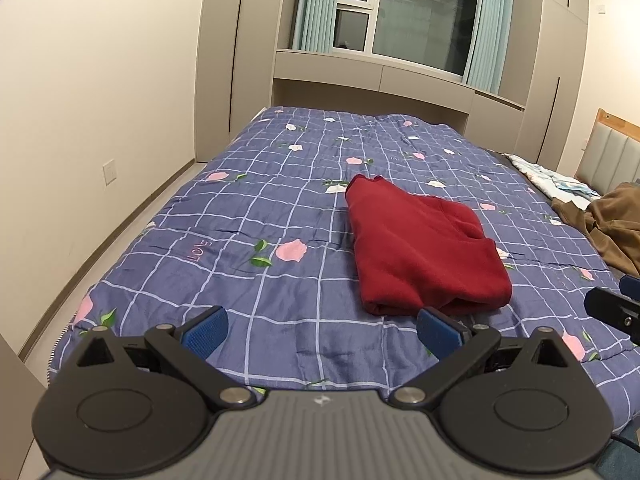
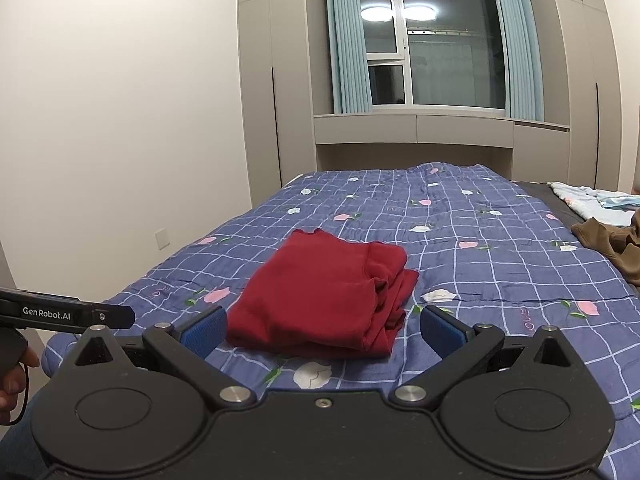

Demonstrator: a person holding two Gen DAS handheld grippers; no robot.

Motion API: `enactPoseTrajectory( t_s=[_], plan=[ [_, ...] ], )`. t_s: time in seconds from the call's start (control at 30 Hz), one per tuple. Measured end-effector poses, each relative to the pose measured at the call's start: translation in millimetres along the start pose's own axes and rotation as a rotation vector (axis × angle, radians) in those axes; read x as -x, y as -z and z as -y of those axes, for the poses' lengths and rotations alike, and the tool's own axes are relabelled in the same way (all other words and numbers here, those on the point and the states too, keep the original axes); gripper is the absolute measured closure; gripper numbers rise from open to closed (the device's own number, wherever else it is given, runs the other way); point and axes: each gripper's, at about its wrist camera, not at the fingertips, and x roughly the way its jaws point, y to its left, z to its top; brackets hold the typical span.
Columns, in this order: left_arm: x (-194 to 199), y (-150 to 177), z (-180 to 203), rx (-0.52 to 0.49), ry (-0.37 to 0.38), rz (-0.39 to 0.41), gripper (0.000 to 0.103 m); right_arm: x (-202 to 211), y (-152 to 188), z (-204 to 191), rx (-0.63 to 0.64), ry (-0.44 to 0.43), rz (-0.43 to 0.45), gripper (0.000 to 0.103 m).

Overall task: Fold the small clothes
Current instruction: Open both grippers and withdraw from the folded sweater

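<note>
Left gripper (image 1: 322, 330): jaws spread wide, blue pads empty, held low over the near edge of the bed; red garment ahead and to the right, nothing gripped.
Right gripper (image 2: 323, 330): jaws spread wide, empty; red garment lying just beyond and between the blue pads, contact not discernible.
Bed quilt (image 1: 256, 208): blue, white grid lines, pink and white flowers with green leaves, "LOVE" lettering; lightly creased.
Wardrobes (image 2: 268, 80): tall beige doors either side of the window, low cabinet run beneath the sill.
Window (image 2: 436, 44): dark glass, ceiling lamp reflected, pale blue curtains drawn to the sides.
Red garment (image 1: 420, 248): dark red knit, folded to a compact rectangle, layered edges showing on the right side, scalloped hem at the far end; flat on the quilt, near the front.
Brown garment (image 1: 604, 224): crumpled, far right of the bed.
Pale printed cloth (image 2: 588, 200): bunched, far right corner, beyond the brown garment.
</note>
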Motion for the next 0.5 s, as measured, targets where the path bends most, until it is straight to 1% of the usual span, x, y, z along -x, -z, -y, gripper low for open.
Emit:
enactPoseTrajectory(
  t_s=[0.1,0.2,0.4,0.5],
  plan=[
    [-2.3,-0.2,1.3,-0.002,0.002,-0.008,0.001,-2.5,1.2,0.1,-0.003,-0.001,-0.008,0.001],
    [-6.0,-1.9,1.7,0.005,-0.005,-0.042,0.001,-4.9,3.3,0.6,-0.005,-0.002,-0.016,0.001],
    [-4.6,-3.0,0.0,0.011,0.043,-0.001,0.001,-12.6,7.2,3.9,-0.017,-0.001,-0.041,0.001],
    [-8.4,-4.4,2.5,0.001,0.037,0.001,0.001,-17.8,8.6,6.5,-0.026,0.001,-0.055,0.001]
  ],
)
